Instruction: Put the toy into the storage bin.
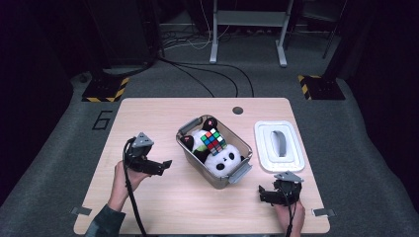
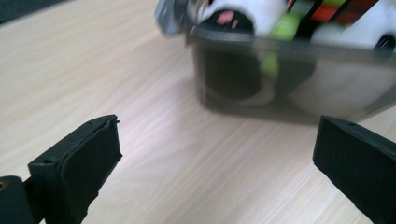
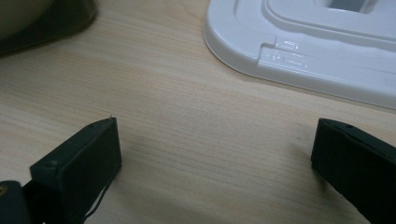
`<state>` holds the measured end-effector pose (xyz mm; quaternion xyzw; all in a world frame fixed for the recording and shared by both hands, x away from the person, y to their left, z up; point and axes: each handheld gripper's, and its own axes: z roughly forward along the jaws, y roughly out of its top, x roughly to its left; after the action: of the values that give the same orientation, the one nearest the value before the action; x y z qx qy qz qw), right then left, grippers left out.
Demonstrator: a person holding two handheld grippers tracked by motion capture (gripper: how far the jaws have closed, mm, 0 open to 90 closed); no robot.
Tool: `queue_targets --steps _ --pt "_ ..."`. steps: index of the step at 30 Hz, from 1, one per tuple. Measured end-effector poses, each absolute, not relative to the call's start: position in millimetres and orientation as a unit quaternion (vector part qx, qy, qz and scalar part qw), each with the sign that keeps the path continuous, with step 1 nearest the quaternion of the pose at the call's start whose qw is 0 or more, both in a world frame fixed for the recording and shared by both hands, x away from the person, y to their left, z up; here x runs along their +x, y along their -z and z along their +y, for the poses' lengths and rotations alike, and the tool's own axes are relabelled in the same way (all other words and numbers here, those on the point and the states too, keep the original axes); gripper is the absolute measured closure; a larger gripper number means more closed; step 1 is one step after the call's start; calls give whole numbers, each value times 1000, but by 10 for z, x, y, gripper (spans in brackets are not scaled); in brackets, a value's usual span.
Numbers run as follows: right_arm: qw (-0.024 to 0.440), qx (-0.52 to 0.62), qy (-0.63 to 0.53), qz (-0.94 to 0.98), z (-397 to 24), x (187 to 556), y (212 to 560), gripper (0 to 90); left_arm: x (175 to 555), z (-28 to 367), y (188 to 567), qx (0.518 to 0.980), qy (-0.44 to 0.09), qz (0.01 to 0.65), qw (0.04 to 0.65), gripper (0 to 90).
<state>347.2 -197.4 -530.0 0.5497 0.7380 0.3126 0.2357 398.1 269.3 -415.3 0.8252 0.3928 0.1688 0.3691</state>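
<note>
Resting nearest the person, the right gripper (image 1: 269,193) sits just in front of the white lid (image 1: 279,145), jaws spread wide, holding nothing. Left of the clear bin (image 1: 187,153), the left gripper (image 1: 163,165) gapes equally empty. Inside the bin, a colour cube (image 1: 213,141) lies atop a plush panda (image 1: 225,159).

The table (image 1: 148,197) is lit evenly from above, while the room beyond it is left in near darkness. Soft shadows are cast just beside the bin (image 1: 190,157). In the left gripper view the bin (image 2: 289,74) is smeared, perhaps by motion, and the black jaws nearest the camera are rendered soft.
</note>
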Motion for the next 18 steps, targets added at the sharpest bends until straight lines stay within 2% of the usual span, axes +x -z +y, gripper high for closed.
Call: queue_targets --steps 18 --pt "236 550 -313 737 -1973 3472 5300 9 4014 3241 4877 795 -176 482 322 1"
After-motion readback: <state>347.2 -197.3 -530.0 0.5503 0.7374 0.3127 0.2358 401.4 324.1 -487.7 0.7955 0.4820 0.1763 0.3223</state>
